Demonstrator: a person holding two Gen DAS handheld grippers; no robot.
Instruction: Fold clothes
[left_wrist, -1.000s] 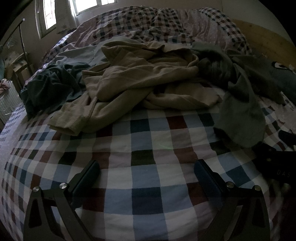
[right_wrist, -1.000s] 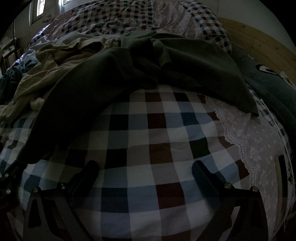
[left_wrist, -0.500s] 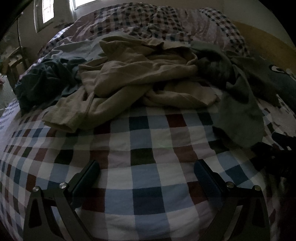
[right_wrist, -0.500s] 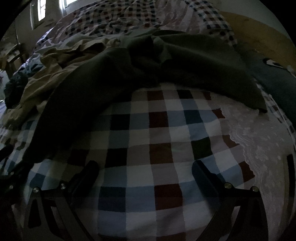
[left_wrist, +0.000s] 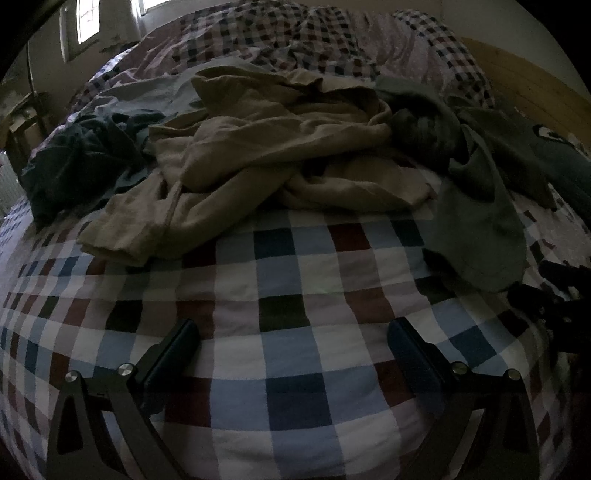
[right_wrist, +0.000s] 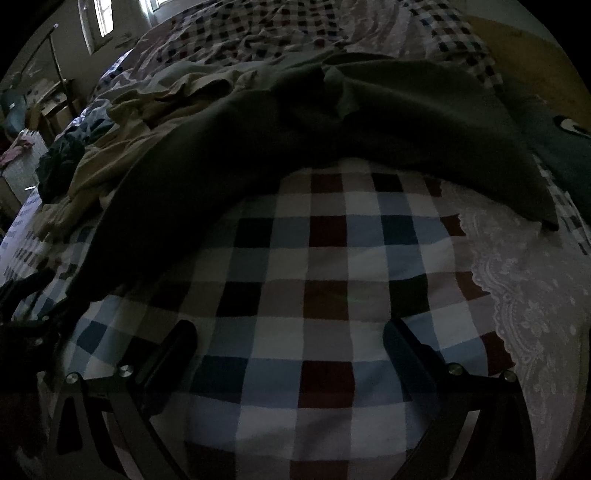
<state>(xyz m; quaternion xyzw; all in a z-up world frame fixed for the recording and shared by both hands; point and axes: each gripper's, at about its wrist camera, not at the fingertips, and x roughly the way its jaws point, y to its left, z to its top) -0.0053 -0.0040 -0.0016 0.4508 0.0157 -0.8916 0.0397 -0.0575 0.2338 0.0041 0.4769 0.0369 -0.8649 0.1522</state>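
A heap of clothes lies on a checked bed cover (left_wrist: 295, 280). A crumpled beige garment (left_wrist: 266, 155) is in the middle, a dark teal garment (left_wrist: 77, 166) at the left, a grey-green garment (left_wrist: 476, 206) at the right. My left gripper (left_wrist: 293, 339) is open and empty over bare checked cover, short of the beige garment. In the right wrist view the dark green garment (right_wrist: 295, 129) spreads across the bed. My right gripper (right_wrist: 290, 339) is open and empty over the checked cover (right_wrist: 325, 295), just short of the garment's edge.
A bunched checked duvet (left_wrist: 295, 40) lies at the far end below windows (left_wrist: 86, 22). A wooden headboard (left_wrist: 532, 92) runs along the right. A lace-edged cloth (right_wrist: 524, 302) lies at the right. A dark cushion with a white mark (right_wrist: 561, 147) is beyond. The other gripper shows at the right edge (left_wrist: 554, 295).
Both views have shifted slightly, with the clothes heap a little closer and more centred. Both grippers stay open and empty; no garment has moved.
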